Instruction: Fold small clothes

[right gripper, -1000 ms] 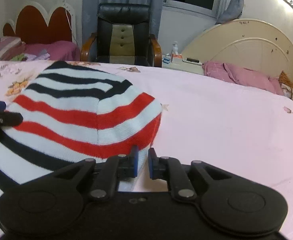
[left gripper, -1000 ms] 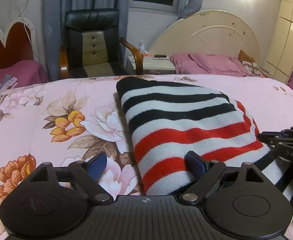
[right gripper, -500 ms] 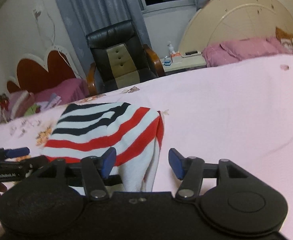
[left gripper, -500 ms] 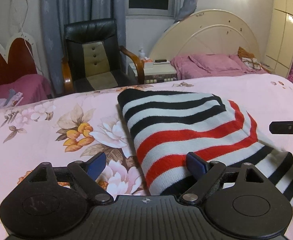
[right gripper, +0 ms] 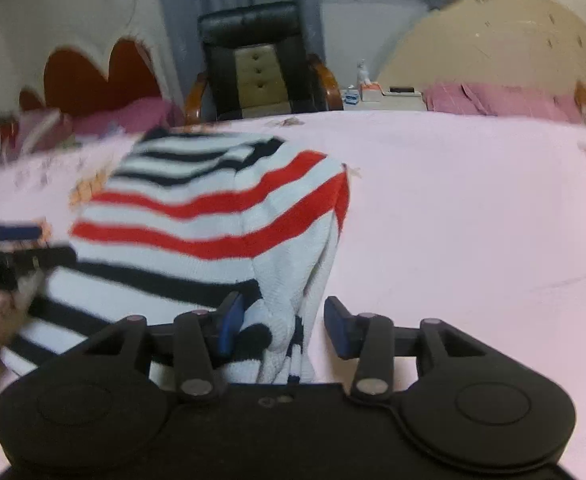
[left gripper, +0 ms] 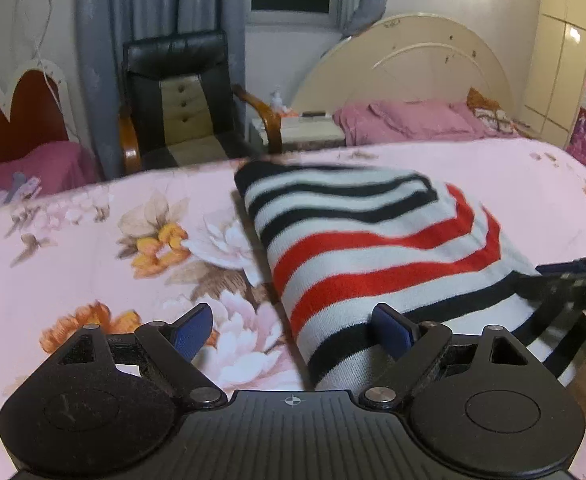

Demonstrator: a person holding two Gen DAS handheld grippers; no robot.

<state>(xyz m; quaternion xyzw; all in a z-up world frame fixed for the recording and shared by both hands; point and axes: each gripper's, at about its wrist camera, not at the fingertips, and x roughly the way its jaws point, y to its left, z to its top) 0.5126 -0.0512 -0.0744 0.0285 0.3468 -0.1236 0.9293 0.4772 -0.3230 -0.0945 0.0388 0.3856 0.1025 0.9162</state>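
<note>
A: Start with what is nearest. How do the two tools stand?

B: Left gripper (left gripper: 293, 330): jaws spread wide, holding nothing. One blue pad sits over the bare sheet; the other pad lies against the near left corner of the striped sweater (left gripper: 377, 264). Right gripper (right gripper: 283, 324): jaws parted as well. The bunched near right corner of the garment sits between the pads, beside the left pad; the right pad stands clear of it, so nothing is pinched.

A: And the garment itself?

B: Folded knit with white, black and red stripes. It lies on the pink floral bedsheet (left gripper: 93, 264), just ahead of both tools. Black stripes run along the near edge, red bands across the middle, black again at the far end. The right-hand edge shows a loose fold of white cloth hanging down toward the sheet. In the right wrist view the sweater (right gripper: 213, 216) is blurred.

A: Do the tools see one another?

B: Yes. The right gripper's fingers (left gripper: 573, 280) enter from the right edge of the left view, over the near right part of the sweater.

A: Farther back?

B: A black office chair (left gripper: 181, 96) with wooden arms stands past the bed edge, in front of grey curtains (left gripper: 153, 8). Right of it is a small nightstand (left gripper: 305, 132), then pink bedding against a cream arched headboard (left gripper: 413, 64).
</note>
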